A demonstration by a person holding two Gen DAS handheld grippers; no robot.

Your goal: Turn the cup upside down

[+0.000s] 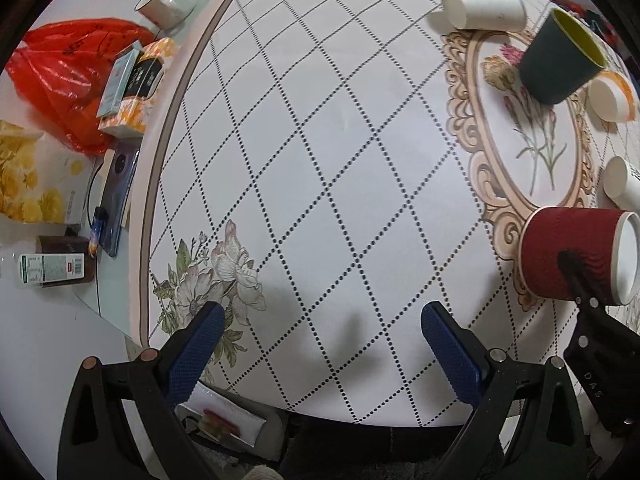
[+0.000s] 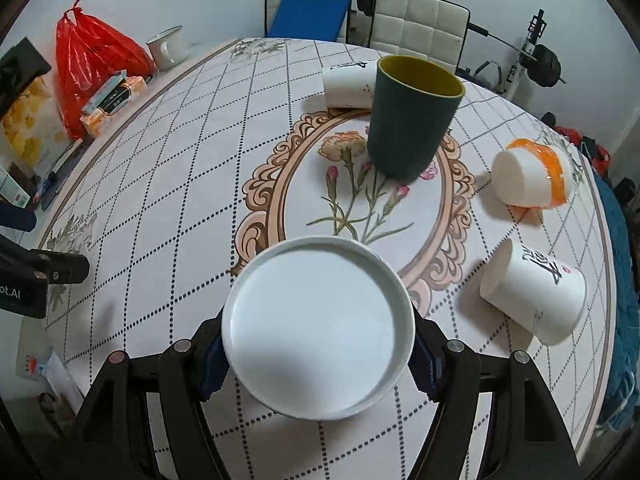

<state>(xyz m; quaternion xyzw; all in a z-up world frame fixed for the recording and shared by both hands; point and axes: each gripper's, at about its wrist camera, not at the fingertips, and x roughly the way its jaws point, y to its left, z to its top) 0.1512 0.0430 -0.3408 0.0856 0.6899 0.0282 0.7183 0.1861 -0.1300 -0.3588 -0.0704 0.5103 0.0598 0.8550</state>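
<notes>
My right gripper is shut on a red ribbed paper cup. In the right wrist view I see only the cup's white rim and inside, facing the camera, held above the table. In the left wrist view the cup is tilted on its side with a black finger across it. My left gripper is open and empty, low over the patterned tablecloth near the table's front edge.
A dark green cup stands upright on the oval motif. White paper cups and an orange-banded cup lie on their sides. A red bag, mug and boxes sit at the left. Chairs stand behind.
</notes>
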